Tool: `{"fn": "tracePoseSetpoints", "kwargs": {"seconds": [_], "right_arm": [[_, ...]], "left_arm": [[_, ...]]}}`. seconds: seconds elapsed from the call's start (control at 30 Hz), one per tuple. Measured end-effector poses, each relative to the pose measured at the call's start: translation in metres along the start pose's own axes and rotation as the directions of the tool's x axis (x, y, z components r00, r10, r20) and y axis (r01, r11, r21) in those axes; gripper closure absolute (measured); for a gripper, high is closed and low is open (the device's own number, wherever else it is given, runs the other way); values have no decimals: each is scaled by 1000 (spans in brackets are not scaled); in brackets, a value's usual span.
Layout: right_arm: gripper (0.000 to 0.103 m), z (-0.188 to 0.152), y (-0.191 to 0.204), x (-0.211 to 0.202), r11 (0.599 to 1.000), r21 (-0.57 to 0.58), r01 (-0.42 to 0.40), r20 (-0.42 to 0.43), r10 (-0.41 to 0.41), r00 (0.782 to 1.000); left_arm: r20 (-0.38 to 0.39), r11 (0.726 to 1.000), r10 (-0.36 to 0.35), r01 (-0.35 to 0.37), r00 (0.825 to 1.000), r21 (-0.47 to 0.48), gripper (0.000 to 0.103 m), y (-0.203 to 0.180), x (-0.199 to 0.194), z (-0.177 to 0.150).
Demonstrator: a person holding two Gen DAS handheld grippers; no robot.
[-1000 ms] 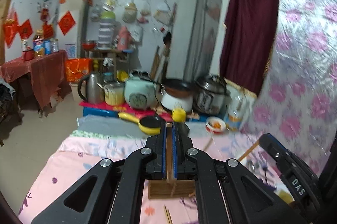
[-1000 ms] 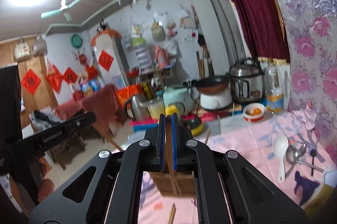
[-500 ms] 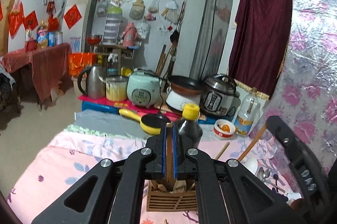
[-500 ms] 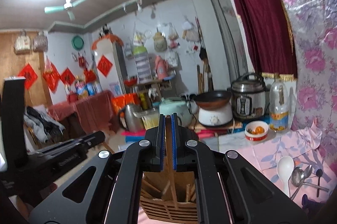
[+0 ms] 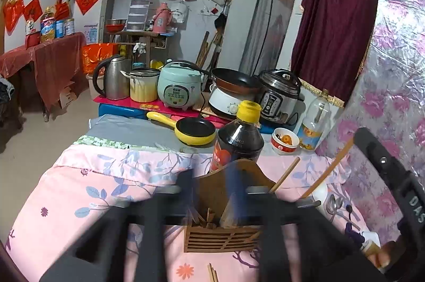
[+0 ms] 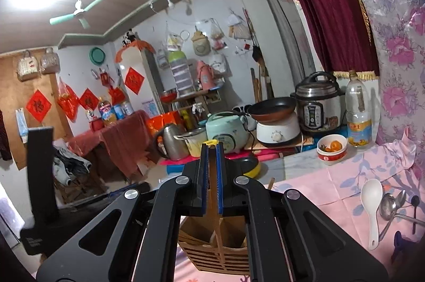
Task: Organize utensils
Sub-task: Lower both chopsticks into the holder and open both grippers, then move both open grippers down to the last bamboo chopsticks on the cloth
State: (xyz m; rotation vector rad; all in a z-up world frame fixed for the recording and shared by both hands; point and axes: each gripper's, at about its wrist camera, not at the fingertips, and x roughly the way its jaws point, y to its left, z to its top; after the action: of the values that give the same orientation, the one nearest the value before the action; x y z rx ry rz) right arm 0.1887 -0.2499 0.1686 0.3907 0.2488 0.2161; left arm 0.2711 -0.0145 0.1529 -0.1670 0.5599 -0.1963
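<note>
Holder point(image 6: 212, 250) of slatted wood sits right under our right tongs point(image 6: 211, 157); their jaws pinch its upright middle board | left tongs point(image 5: 209, 175) smeared by blur; we cannot tell their gap | white spoon point(image 6: 372, 202) lies right of the right tongs

A home kitchen: rice cooker point(image 5: 178, 86), kettle point(image 5: 111, 80) and frying pan point(image 5: 195, 130) crowd it

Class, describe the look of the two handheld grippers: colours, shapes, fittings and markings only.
The right gripper is matte black, with angular linkage arms holding triangular cut-outs, round silver pivot bolts, and blue pads lining its flat fingers. The left gripper is black but motion-blurred. A black body beside it carries pale "DAS" lettering.
</note>
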Motion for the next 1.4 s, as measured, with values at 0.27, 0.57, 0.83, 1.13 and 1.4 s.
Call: {"fn": "tracePoseSetpoints", "kwargs": {"seconds": [0.27, 0.57, 0.83, 1.13, 1.4], "right_arm": [[97, 0, 3, -9, 998, 6, 56, 153, -57, 987], [87, -17, -5, 42, 999, -30, 43, -65, -44, 997], [38, -12, -12, 22, 998, 19, 67, -25, -66, 998], [18, -14, -5, -16, 994, 31, 101, -39, -100, 994], [18, -43, -4, -49, 991, 14, 133, -161, -129, 979]], "left_arm": [[40, 1000, 6, -5, 999, -22, 32, 4, -12, 2], [-1, 999, 5, -5, 1000, -43, 19, 9, -3, 0], [8, 998, -4, 5, 1000, -68, 10, 15, -13, 4], [-5, 998, 35, -36, 999, -53, 6, 17, -34, -5], [-34, 992, 126, -127, 991, -5, 6, 11, -59, -48]]}}
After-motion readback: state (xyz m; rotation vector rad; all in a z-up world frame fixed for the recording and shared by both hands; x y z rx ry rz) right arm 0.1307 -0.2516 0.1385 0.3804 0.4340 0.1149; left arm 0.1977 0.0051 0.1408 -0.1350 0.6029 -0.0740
